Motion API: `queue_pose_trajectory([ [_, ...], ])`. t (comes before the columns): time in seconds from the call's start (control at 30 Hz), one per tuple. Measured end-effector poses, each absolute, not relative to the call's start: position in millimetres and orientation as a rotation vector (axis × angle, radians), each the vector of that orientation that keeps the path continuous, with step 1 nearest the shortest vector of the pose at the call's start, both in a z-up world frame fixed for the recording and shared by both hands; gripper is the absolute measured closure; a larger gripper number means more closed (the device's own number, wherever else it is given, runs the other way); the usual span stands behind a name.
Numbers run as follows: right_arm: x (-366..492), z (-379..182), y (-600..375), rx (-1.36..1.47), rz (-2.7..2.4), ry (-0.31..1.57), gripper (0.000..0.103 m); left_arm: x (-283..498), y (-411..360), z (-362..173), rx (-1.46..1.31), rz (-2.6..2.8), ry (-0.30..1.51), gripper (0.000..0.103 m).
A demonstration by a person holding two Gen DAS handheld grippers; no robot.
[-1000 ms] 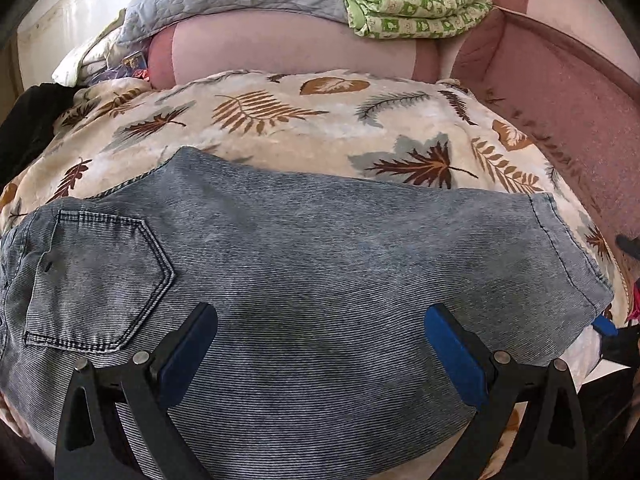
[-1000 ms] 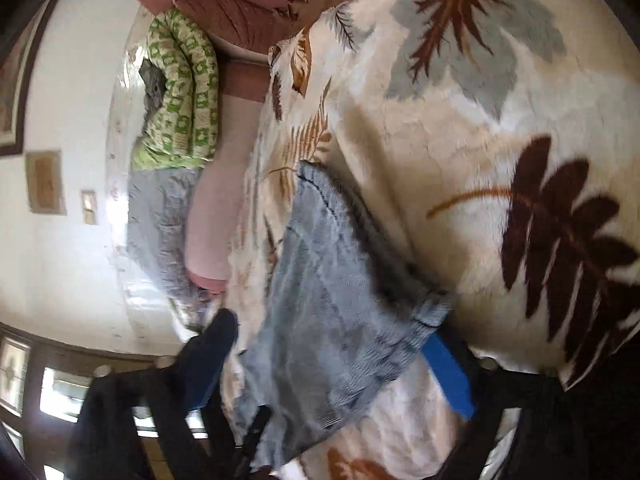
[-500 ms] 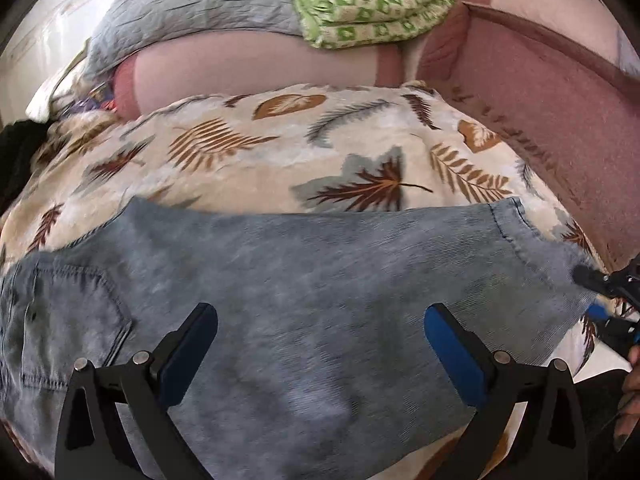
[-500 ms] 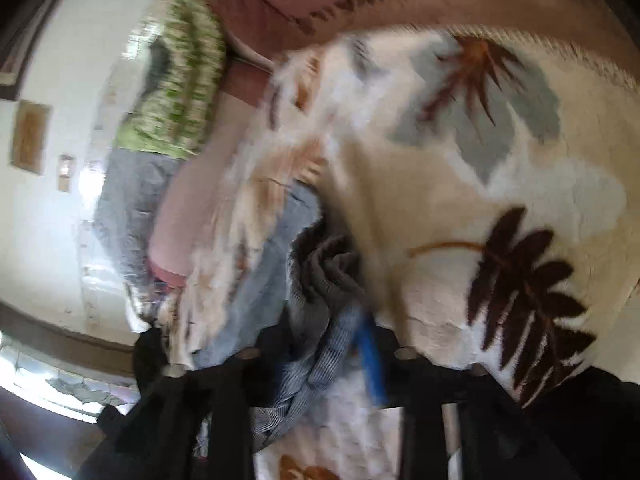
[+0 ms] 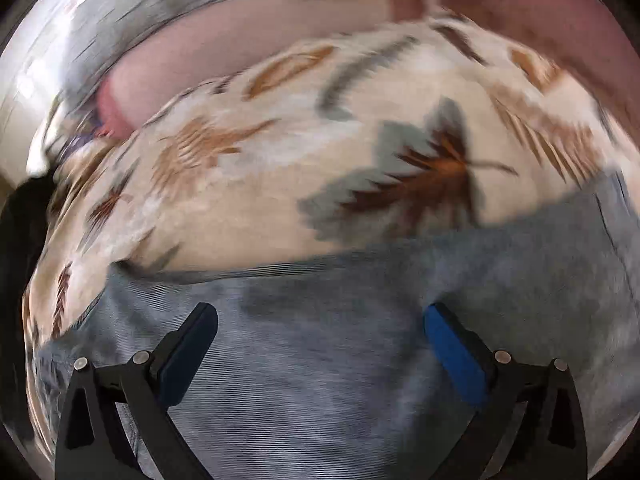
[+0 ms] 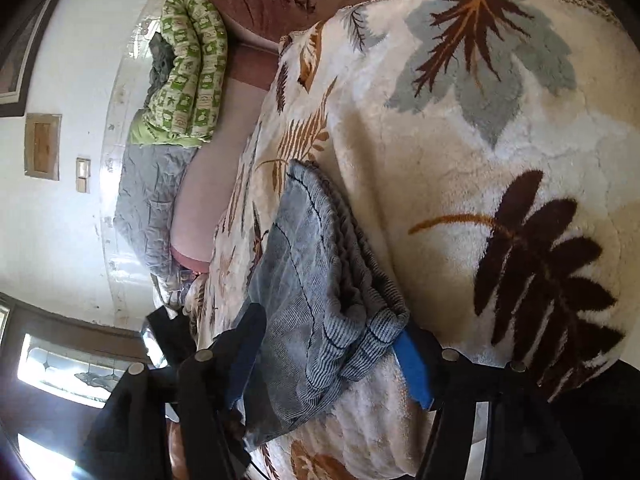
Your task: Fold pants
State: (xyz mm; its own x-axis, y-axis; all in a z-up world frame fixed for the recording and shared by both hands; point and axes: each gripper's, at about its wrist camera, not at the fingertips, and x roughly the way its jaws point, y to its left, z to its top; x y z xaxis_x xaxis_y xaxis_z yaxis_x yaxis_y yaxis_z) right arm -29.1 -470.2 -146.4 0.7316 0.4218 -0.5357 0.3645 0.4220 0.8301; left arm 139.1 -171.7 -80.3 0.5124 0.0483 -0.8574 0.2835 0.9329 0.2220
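A bed is covered by a cream fleece blanket with leaf print (image 6: 460,184). The grey-blue denim pants (image 5: 340,360) lie along its near edge. The left tongs (image 5: 320,344) are spread above them; the right tongs (image 6: 328,360) straddle the bunched hem, not yet pinched, and should be pressed shut on all layers before lifting.

Both wrist views close over pants (image 5: 340,360) (image 6: 308,280) on leaf blanket (image 5: 280,160); right rolled sideways.

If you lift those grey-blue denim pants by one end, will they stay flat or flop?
The grey-blue denim pants probably flop: their bunched hem already sags between the right gripper fingers. Likely not slippery; the ribbed cloth lies on a fuzzy leaf-print blanket.
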Motion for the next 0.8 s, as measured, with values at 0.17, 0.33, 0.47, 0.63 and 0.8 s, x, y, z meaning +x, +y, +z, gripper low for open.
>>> queue_pose_trajectory([
  [0.17, -28.8, -146.5, -466.5, 1.133, 0.041, 0.799, 0.036, 131.9, -159.8, -61.8, 0.289, -0.171, 0.915, 0.0],
  [0.33, -28.5, -144.4, -466.7, 1.123, 0.044, 0.805, 0.039, 138.4, -160.6, -71.4, 0.269, -0.153, 0.995, 0.0],
  [0.47, -30.6, -148.9, -471.5, 1.185, 0.051, 0.787, 0.039, 104.1, -151.3, -45.8, 0.136, -0.282, 0.971, 0.0],
  [0.63, -28.4, -150.3, -472.8, 1.22, 0.033, 0.804, 0.039, 76.4, -174.9, -84.7, 0.249, -0.267, 1.077, 0.0],
  [0.8, -25.0, -147.6, -474.2, 1.199, -0.017, 0.855, 0.058, 73.3, -172.7, -68.9, 0.198, -0.265, 1.065, 0.0],
])
